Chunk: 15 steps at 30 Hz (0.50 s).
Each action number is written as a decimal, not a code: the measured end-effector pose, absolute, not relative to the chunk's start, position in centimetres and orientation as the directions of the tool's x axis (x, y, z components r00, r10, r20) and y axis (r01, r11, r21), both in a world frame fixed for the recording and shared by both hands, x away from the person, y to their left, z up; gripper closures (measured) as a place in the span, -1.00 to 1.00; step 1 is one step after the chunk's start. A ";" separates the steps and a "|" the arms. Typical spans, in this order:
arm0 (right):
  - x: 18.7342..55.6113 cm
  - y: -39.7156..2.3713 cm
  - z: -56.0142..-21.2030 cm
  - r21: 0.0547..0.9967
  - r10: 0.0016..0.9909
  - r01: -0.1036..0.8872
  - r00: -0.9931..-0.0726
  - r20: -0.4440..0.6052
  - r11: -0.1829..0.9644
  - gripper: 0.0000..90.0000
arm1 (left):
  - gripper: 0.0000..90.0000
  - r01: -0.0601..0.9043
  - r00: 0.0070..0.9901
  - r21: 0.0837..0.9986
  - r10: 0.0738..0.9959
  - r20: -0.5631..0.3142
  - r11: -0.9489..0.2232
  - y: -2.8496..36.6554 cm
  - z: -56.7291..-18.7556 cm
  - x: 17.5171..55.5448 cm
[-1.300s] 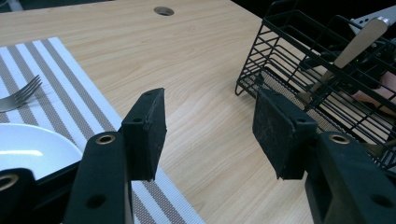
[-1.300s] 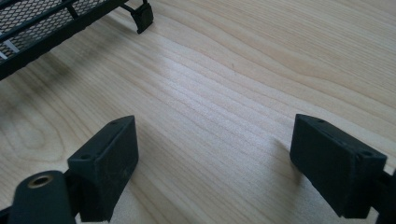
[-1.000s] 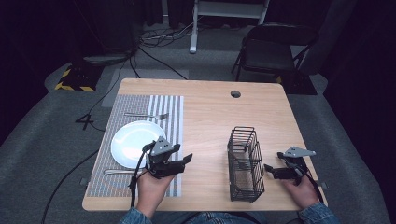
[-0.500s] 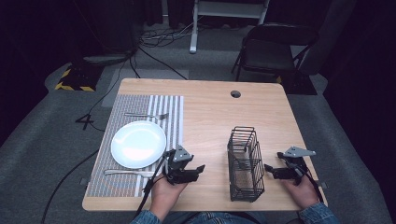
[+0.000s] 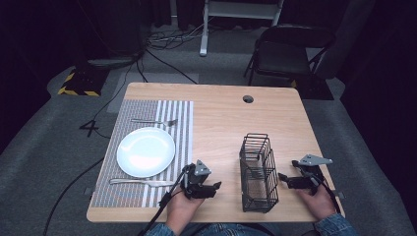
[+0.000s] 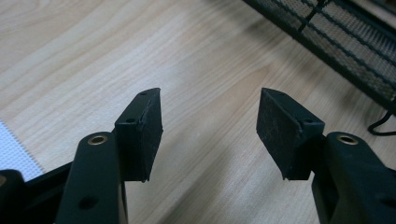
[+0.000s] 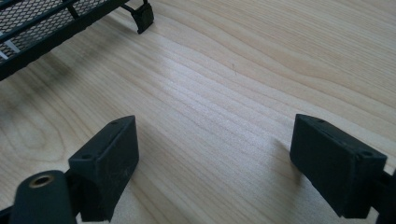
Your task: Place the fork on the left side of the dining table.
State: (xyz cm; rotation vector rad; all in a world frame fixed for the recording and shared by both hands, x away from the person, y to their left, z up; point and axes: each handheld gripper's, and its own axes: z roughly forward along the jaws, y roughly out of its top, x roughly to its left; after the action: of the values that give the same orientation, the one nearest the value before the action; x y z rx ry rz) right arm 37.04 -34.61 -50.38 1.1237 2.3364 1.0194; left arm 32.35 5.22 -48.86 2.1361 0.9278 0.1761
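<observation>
L gripper (image 5: 212,187) jaws apart, empty, low over bare table (image 5: 221,123) btw placemat (image 5: 182,110) & wire basket (image 5: 258,172). R gripper (image 5: 284,179) jaws apart, empty, just beside basket. Risk: either swing nudges basket, light, prob slides or tips.

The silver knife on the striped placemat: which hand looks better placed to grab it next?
Probably the left. The left gripper is just beside the silver knife, jaws open and empty. The right gripper, also open, sits beyond the black wire basket, which stands in its way.
</observation>
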 end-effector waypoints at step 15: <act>37.0 -34.7 -50.4 0.735 0.780 0.525 -0.626 -0.007 0.428 -0.65 | -0.75 0.526 0.719 0.669 0.694 -0.021 -0.525 2.9 -50.3 32.3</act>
State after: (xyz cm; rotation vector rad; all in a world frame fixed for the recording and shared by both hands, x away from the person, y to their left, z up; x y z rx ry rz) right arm 37.03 -34.65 -50.38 1.1174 2.3400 1.0211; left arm 32.31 2.94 -50.31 2.2537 0.9207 0.3269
